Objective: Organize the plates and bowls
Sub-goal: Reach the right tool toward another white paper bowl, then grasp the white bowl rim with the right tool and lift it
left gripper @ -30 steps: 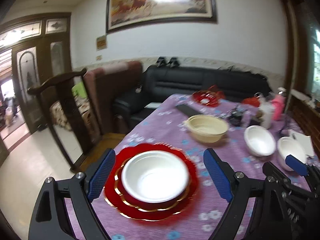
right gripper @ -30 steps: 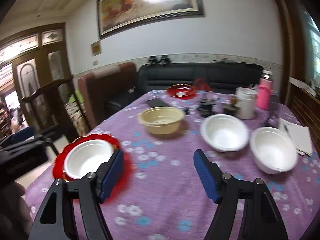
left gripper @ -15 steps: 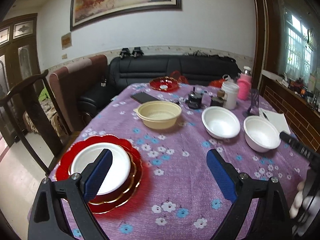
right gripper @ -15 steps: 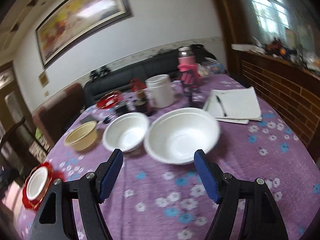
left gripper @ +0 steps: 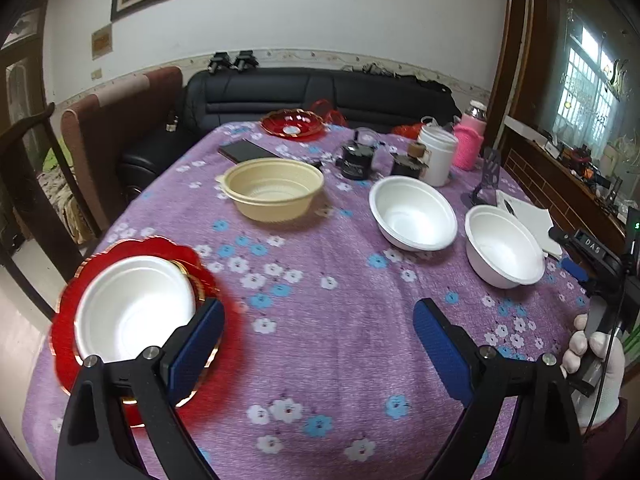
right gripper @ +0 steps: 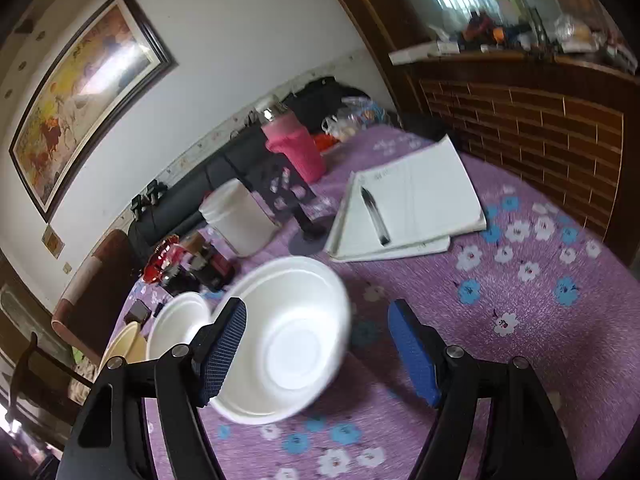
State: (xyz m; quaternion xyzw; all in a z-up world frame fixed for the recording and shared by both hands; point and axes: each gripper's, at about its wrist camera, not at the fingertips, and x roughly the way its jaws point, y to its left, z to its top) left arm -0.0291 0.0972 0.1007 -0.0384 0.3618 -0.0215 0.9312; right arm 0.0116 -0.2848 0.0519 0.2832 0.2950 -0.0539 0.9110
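A white bowl (left gripper: pixel 132 312) sits on stacked red plates (left gripper: pixel 64 320) at the table's near left. My left gripper (left gripper: pixel 316 344) is open and empty, just right of that stack. Two more white bowls, one (left gripper: pixel 412 212) and another (left gripper: pixel 504 246), stand at the right, and a cream bowl (left gripper: pixel 274 188) farther back. My right gripper (right gripper: pixel 318 344) is open, tilted, its jaws either side of the nearest white bowl (right gripper: pixel 288 340), not touching it. The second white bowl (right gripper: pixel 178 330) and the cream bowl (right gripper: pixel 122 346) lie beyond.
A red dish (left gripper: pixel 292 124), phone (left gripper: pixel 244 150), dark jars (left gripper: pixel 358 158), white container (left gripper: pixel 438 154) and pink bottle (left gripper: pixel 470 146) crowd the far side. A notepad with pen (right gripper: pixel 408 208) lies right of the bowls. A brick ledge (right gripper: pixel 540 120) borders the table's right; chairs (left gripper: pixel 116 128) stand left.
My right gripper has moved closer to the nearest white bowl and tilted, so the bowl now sits between its jaws. My left gripper has shifted right, away from the red plates.
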